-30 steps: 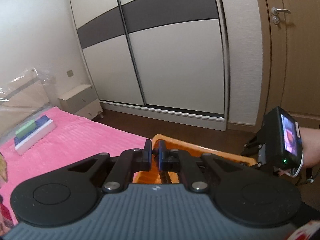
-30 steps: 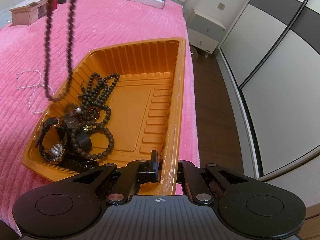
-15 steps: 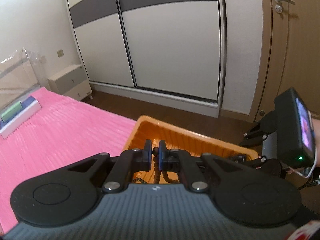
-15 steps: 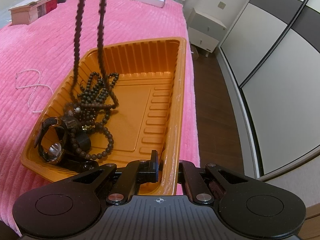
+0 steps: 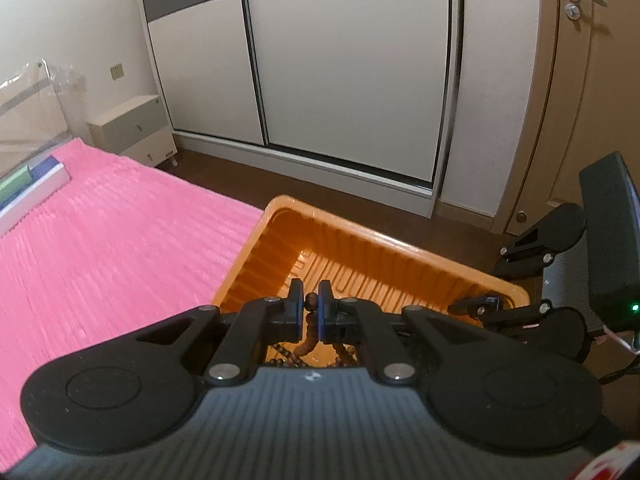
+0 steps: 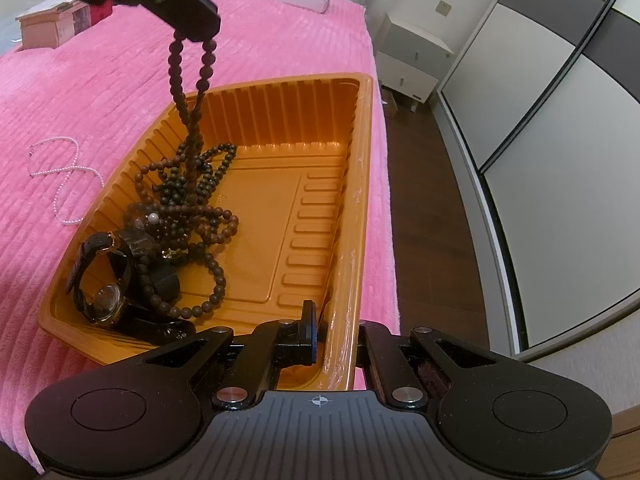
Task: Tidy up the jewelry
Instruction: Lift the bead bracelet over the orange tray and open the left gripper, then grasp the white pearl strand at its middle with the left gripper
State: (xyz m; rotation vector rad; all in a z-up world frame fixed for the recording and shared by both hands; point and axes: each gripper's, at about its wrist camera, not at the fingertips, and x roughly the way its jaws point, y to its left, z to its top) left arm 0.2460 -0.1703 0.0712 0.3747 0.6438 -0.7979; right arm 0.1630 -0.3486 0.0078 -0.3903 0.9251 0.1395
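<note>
Dark brown wooden bead necklace (image 6: 191,92) pinched in the closed left gripper (image 5: 311,312), hung above the orange ribbed plastic tray (image 6: 352,184).
Its lower end is piled among beads at the tray's left; the tray's near right rim is clamped by the right gripper (image 6: 336,330); a black wristwatch (image 6: 102,280) lies near-left on the pink ribbed bedspread (image 6: 100,92).

Right gripper (image 6: 336,334) far finger hidden behind orange tray (image 6: 362,184) rim; watch (image 6: 105,280) dial unreadable

Two matte black claws, left claw (image 5: 311,310) and right claw (image 6: 334,330), share ribbed grey housings, round black side discs and silver screws; a green indicator light glows on the right unit's mounted device.
</note>
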